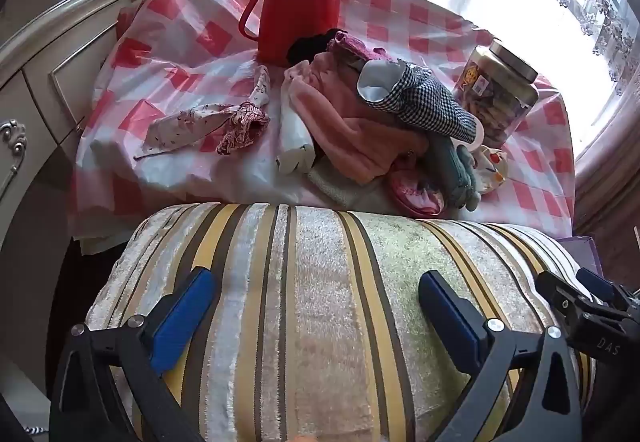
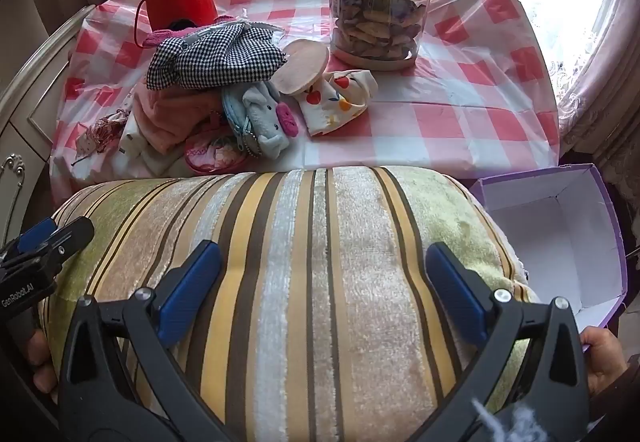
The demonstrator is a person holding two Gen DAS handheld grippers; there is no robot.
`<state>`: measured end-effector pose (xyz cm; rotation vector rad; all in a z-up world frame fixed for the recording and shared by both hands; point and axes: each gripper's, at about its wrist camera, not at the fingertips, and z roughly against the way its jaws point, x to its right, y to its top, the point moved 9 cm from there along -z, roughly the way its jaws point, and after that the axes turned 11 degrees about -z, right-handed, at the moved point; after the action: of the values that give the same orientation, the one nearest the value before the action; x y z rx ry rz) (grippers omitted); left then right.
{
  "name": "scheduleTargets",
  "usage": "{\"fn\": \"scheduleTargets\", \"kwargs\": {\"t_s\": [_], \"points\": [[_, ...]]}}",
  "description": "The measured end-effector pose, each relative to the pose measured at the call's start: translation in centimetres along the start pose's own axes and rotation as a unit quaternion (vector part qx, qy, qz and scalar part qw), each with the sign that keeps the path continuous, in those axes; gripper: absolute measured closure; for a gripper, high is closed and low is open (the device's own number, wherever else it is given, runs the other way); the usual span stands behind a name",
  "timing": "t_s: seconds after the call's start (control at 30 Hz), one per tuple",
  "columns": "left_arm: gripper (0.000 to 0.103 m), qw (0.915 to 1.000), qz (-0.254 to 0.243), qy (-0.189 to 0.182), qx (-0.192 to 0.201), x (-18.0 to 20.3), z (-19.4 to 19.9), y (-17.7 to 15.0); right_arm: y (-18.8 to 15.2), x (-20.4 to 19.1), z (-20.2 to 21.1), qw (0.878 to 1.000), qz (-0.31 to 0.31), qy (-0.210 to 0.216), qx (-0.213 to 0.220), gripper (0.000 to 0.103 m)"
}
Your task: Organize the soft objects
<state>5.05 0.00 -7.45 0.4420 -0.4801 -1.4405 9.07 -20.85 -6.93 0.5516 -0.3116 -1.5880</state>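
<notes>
A striped velvet cushion [image 1: 312, 306] [image 2: 304, 266] fills the foreground in front of the table. My left gripper [image 1: 316, 276] hovers over it, open wide, blue pads [image 1: 184, 318] spread above the fabric. My right gripper [image 2: 323, 248] is open just as wide over the cushion's right half. On the checked tablecloth [image 2: 440, 130] lies a heap of soft things: a houndstooth cloth [image 2: 216, 58], a pink towel [image 1: 344, 122], a grey plush pouch [image 2: 266, 122], a cherry-print cloth [image 2: 340, 102], and a floral cloth [image 1: 208, 120] off to the left.
A red flask [image 1: 300, 2] and a gold-lidded jar [image 2: 380, 10] stand at the back of the table. An open purple box [image 2: 560, 234] with a white inside sits right of the cushion. A cream dresser [image 1: 36, 82] is on the left. A hand [image 2: 600, 358] shows by the box.
</notes>
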Motion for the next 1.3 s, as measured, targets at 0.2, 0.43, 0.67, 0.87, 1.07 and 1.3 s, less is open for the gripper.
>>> {"fn": "scheduleTargets", "kwargs": {"t_s": [0.2, 0.43, 0.67, 0.87, 1.07, 1.3], "points": [[0.0, 1.0, 0.002, -0.004, 0.002, 0.05, 0.02, 0.03, -0.02, 0.07, -0.01, 1.0, 0.002, -0.003, 0.0, 0.0], [0.0, 1.0, 0.001, -0.002, 0.001, -0.27, -0.22, -0.09, -0.02, 0.1, -0.01, 1.0, 0.002, -0.003, 0.0, 0.0], [0.0, 1.0, -0.001, 0.0, 0.0, -0.18, -0.14, -0.04, -0.04, 0.07, -0.02, 1.0, 0.002, -0.003, 0.0, 0.0], [0.0, 1.0, -0.001, 0.001, -0.001, -0.07, -0.14, -0.02, -0.01, 0.13, 0.0, 1.0, 0.001, -0.002, 0.0, 0.0], [0.0, 1.0, -0.003, 0.004, -0.001, -0.04, -0.14, -0.06, -0.11, 0.14, 0.0, 1.0, -0.002, 0.001, 0.005, 0.0], [0.0, 1.0, -0.001, 0.004, -0.006, -0.13, -0.27, -0.08, -0.11, 0.13, -0.16, 1.0, 0.002, -0.007, 0.01, 0.0]]}}
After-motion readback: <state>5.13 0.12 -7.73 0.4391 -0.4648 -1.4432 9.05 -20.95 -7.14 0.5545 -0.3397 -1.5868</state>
